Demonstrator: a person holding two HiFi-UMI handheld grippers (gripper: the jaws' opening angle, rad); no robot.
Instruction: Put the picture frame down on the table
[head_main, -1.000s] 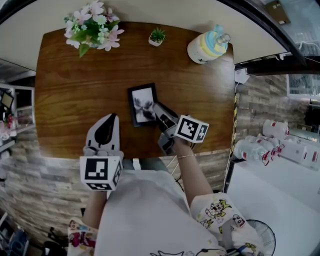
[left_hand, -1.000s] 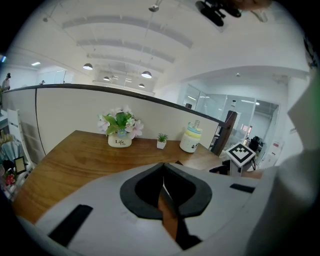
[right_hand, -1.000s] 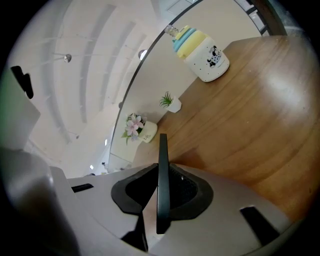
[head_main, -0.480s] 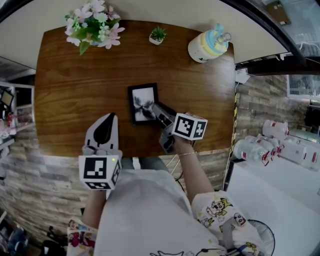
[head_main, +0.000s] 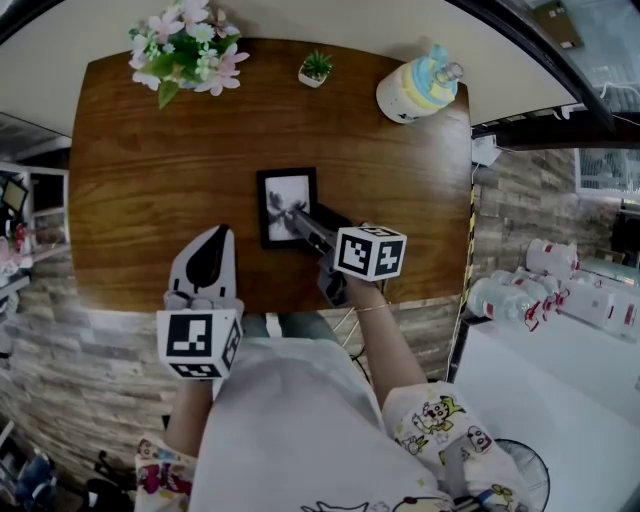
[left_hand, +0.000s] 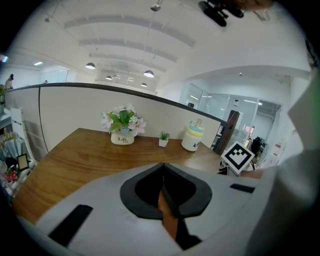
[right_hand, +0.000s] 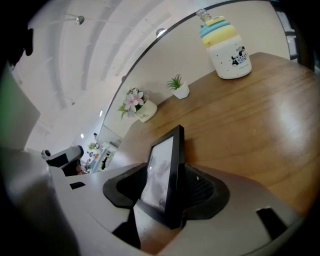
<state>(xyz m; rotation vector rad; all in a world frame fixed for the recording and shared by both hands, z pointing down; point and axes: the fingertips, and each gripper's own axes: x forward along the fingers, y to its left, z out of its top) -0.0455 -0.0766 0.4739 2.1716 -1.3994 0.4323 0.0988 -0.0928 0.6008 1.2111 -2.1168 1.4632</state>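
A small black picture frame (head_main: 287, 204) with a grey flower print is over the middle of the brown wooden table (head_main: 140, 190). My right gripper (head_main: 302, 223) is shut on its near right corner. In the right gripper view the picture frame (right_hand: 162, 167) stands on edge between the jaws of the right gripper (right_hand: 168, 194), above the wood. Whether it touches the tabletop cannot be told. My left gripper (head_main: 218, 241) hovers at the table's front left, shut with nothing in it. In its own view, the left gripper (left_hand: 164, 194) has its jaws pressed together.
At the back of the table stand a pot of pink and white flowers (head_main: 186, 50), a tiny green plant (head_main: 315, 71) and a pastel striped canister (head_main: 417, 90). Beyond the table's right edge, white bottles (head_main: 530, 290) sit on a counter.
My right gripper has shifted a little to the left and farther in with the frame still held. The frame sits slightly straighter. The left gripper has stayed in place.
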